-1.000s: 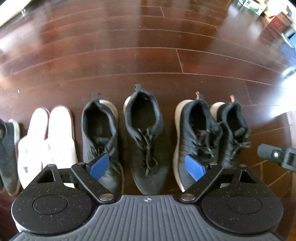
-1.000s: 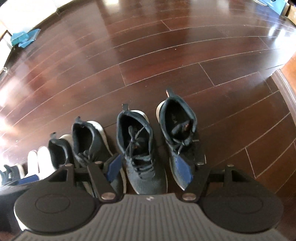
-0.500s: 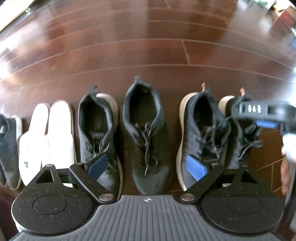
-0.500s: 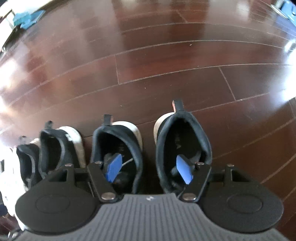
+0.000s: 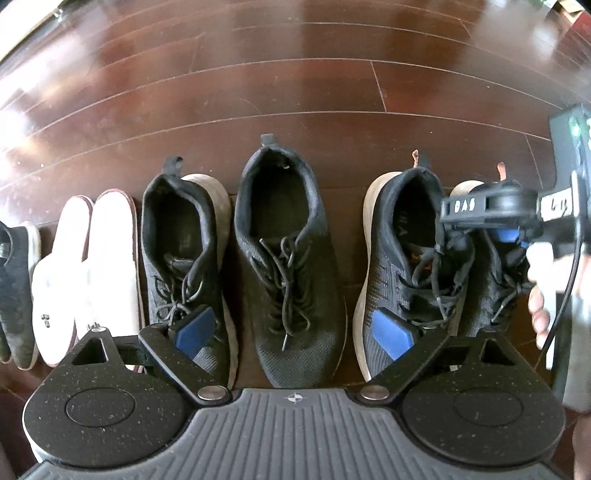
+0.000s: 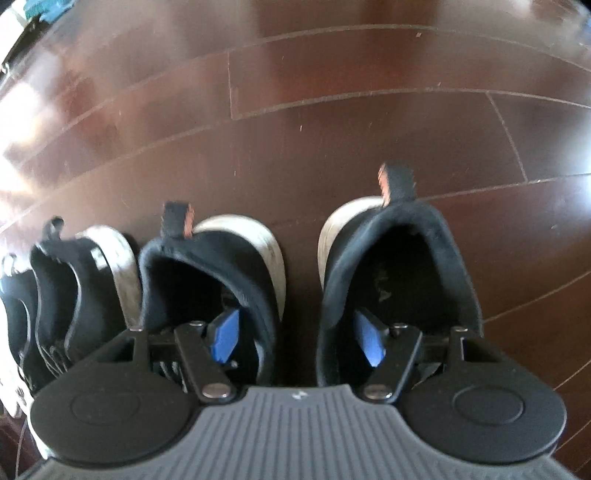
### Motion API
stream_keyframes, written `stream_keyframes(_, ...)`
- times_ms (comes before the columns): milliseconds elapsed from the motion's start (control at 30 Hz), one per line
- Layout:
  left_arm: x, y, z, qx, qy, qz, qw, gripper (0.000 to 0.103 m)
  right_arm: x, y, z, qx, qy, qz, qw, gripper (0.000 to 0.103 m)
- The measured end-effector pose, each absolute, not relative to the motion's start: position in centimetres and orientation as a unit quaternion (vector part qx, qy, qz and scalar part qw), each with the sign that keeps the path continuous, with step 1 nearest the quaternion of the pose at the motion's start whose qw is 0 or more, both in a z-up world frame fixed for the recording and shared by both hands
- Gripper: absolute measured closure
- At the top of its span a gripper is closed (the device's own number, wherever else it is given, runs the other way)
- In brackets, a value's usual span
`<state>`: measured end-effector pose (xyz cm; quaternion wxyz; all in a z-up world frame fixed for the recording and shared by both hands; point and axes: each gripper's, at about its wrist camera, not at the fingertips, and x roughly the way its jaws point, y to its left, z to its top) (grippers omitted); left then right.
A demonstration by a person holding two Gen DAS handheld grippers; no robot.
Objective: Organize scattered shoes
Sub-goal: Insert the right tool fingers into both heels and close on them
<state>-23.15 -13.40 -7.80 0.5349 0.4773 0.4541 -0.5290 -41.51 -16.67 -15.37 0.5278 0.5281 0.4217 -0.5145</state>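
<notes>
A row of shoes stands on the dark wooden floor point(image 5: 295, 92), heels away from me. My left gripper point(image 5: 293, 332) is open, hovering over the toe of the middle black sneaker point(image 5: 291, 258), whose mate point(image 5: 181, 251) sits to its left. At the right stands a black pair with orange heel tabs, a left shoe point(image 6: 207, 266) and a right shoe point(image 6: 399, 258). My right gripper point(image 6: 297, 338) is open, one blue pad inside each shoe, their inner walls between the fingers. In the left wrist view the right gripper point(image 5: 491, 218) hides much of the rightmost shoe point(image 5: 498, 288).
White slippers point(image 5: 85, 273) and a dark shoe point(image 5: 14, 280) lie at the row's left end. A hand point(image 5: 546, 295) holds the right gripper's handle. Bare floorboards stretch beyond the heels. A blue object point(image 6: 44, 7) lies far off at the top left.
My right gripper has dropped down and forward, so its pads now sit deeper in the two orange-tabbed shoes. The left gripper has edged closer to the row. The shoes have not shifted.
</notes>
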Motion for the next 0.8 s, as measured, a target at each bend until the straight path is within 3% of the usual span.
stream_keyframes(100, -23.6, -13.7, -8.3, 0.485, 0.451, -0.531, 0.529, 0.008, -40.9, -16.3, -16.0, 0.504, 0.456, -0.503, 0.533, 0.044)
stream_keyframes(233, -23.9, -13.9, -8.7, 0.490, 0.454, -0.529, 0.523, 0.008, -41.0, -16.5, -16.4, 0.501, 0.470, -0.502, 0.526, 0.046)
stream_keyframes(500, -24.0, -14.0, -9.1, 0.492, 0.458, -0.526, 0.522, 0.008, -41.4, -16.9, -17.0, 0.514, 0.494, -0.480, 0.511, 0.031)
stream_keyframes(567, -23.9, -14.0, -9.1, 0.491, 0.459, -0.525, 0.522, 0.008, -41.6, -16.6, -16.7, 0.511, 0.488, -0.484, 0.515, 0.032)
stream_keyframes(633, -23.8, -13.9, -9.2, 0.492, 0.460, -0.523, 0.522, 0.008, -41.6, -16.3, -16.4, 0.505, 0.485, -0.488, 0.521, 0.036)
stream_keyframes(700, -23.7, -13.9, -9.2, 0.491, 0.461, -0.521, 0.523, 0.008, -41.8, -15.7, -15.8, 0.497, 0.479, -0.492, 0.530, 0.054)
stream_keyframes(800, -23.7, -13.9, -9.1, 0.489, 0.461, -0.522, 0.525, 0.008, -42.1, -15.2, -15.1, 0.491, 0.469, -0.499, 0.538, 0.064)
